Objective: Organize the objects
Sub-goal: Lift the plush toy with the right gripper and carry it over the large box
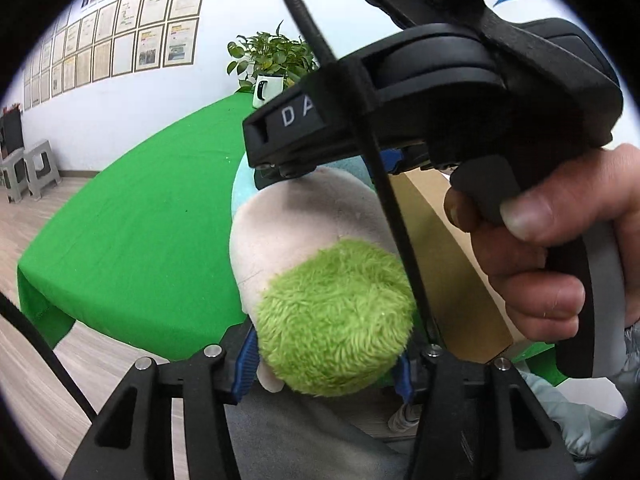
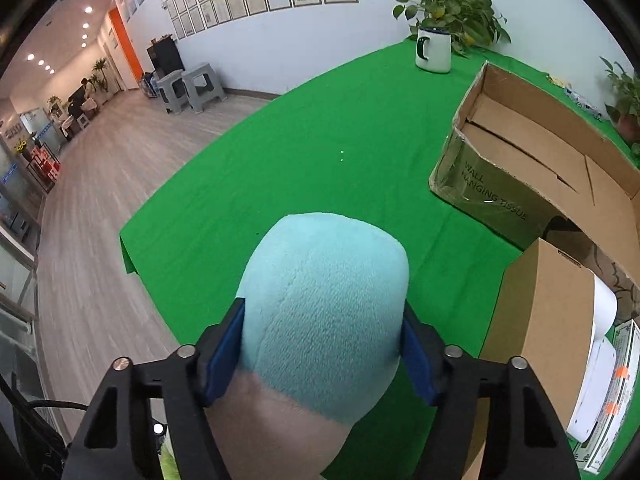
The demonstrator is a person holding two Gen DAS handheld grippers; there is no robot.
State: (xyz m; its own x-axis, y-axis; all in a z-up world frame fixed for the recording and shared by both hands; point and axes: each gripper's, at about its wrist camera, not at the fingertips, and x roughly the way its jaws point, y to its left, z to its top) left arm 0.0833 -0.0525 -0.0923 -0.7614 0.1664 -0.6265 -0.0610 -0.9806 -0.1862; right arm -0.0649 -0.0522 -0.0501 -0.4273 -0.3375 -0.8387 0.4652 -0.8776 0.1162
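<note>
A plush toy with a fuzzy green end (image 1: 336, 320), a cream middle and a light blue end (image 2: 324, 304) is held between both grippers above the green table (image 2: 320, 152). My left gripper (image 1: 326, 364) is shut on the green end. My right gripper (image 2: 322, 356) is shut on the blue end; its black body and the hand holding it (image 1: 480, 128) fill the upper right of the left wrist view. An open cardboard box (image 2: 532, 160) stands on the table at the right.
A smaller brown box (image 2: 548, 320) with white packages beside it sits at the near right. A white mug-shaped planter (image 2: 434, 50) stands at the table's far end. Grey stools (image 2: 192, 86) stand on the wooden floor to the left.
</note>
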